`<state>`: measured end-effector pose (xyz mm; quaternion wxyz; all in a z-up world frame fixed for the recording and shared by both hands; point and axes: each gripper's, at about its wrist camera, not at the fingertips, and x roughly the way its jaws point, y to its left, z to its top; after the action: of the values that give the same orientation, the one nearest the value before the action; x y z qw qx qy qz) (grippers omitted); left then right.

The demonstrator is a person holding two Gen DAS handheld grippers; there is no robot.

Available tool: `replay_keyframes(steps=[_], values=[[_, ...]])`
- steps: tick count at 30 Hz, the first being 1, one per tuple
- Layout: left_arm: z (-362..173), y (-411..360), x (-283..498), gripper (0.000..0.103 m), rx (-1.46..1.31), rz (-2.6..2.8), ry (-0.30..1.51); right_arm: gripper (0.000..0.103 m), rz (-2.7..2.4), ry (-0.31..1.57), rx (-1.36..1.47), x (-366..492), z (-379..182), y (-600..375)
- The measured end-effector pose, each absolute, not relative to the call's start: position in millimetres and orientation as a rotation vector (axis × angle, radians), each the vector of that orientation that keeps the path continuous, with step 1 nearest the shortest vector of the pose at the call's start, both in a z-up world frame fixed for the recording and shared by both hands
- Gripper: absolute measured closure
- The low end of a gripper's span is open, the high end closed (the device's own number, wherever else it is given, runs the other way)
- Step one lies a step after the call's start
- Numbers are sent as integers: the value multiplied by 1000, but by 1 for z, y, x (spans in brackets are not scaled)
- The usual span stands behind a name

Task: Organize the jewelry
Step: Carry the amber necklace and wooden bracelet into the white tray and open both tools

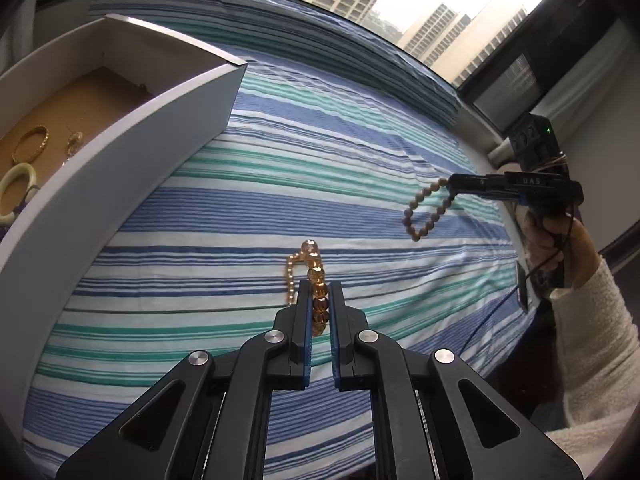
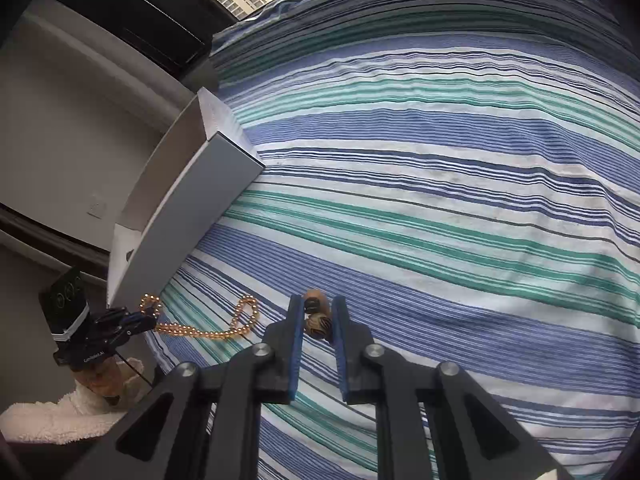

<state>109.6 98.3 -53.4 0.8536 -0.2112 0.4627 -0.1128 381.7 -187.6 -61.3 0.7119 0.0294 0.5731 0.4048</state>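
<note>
My left gripper (image 1: 320,286) is shut on an amber bead necklace (image 1: 318,280), whose loose end trails over the striped bed cover (image 1: 280,184). The necklace also shows in the right wrist view (image 2: 208,326), held by the left gripper (image 2: 150,320). My right gripper (image 2: 318,304) is shut on a brown wooden bead bracelet (image 2: 318,322). In the left wrist view that bracelet (image 1: 426,210) hangs as a loop from the right gripper (image 1: 452,188), above the cover. A white open box (image 1: 120,160) stands at the left, with a gold bangle (image 1: 30,148) and a pale bangle (image 1: 16,188) inside.
The box (image 2: 192,216) sits near the left edge of the bed. A small gold ring (image 1: 75,142) lies on its brown floor. A window with tall buildings (image 1: 400,0) is beyond the bed. The person's sleeve (image 1: 592,344) is at the right.
</note>
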Motion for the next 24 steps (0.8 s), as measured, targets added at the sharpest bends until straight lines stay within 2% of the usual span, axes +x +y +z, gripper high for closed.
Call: replay_keyframes(steps=[3, 11, 19, 24], values=[[-37, 100, 103, 98, -445, -236, 954, 89, 969, 1225, 189, 361, -46, -182], [30, 121, 94, 98, -429, -216, 891, 89, 1120, 1085, 260, 319, 6, -138], [123, 188, 90, 98, -403, -71, 779, 89, 1256, 984, 338, 305, 53, -59], [144, 240, 104, 98, -383, 64, 722, 89, 1291, 965, 338, 314, 66, 4]])
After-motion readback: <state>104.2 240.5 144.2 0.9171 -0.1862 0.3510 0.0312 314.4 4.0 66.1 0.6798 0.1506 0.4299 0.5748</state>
